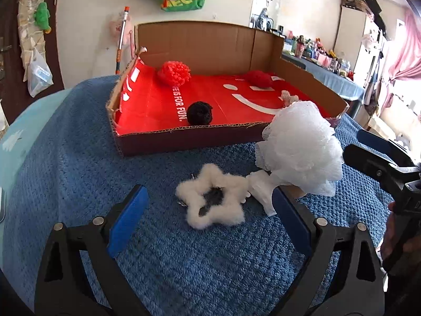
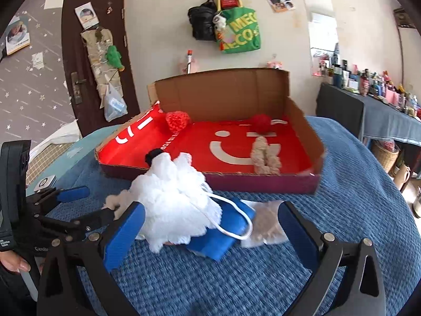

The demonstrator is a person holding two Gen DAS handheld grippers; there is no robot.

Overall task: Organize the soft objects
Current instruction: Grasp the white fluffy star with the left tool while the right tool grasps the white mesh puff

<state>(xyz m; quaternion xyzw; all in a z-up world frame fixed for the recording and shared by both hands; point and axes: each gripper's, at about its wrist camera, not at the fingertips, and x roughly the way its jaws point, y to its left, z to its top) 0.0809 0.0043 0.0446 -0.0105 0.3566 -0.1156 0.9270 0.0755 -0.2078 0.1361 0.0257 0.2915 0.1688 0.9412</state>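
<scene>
- Left claw [image 1: 208, 208]: fingers apart, empty, framing a white fluffy star-shaped scrunchie [image 1: 211, 201] on the blue blanket [image 1: 79, 158].
- Right claw [image 2: 210, 226]: fingers apart, a white mesh bath pouf [image 2: 173, 197] lying loose between them over a blue cloth [image 2: 226, 231].
- Cardboard tray [image 2: 263, 181]: red-lined, holding 2 red yarn pom-poms, 1 black pom-pom [image 1: 200, 113] and a beige knit piece [image 2: 265, 158].

Reading "IS FOR FUN." in white along the red box liner [image 1: 210, 97]; showing "MEG" over "ECO" on the green bag [image 2: 240, 35] hanging on the far wall.
</scene>
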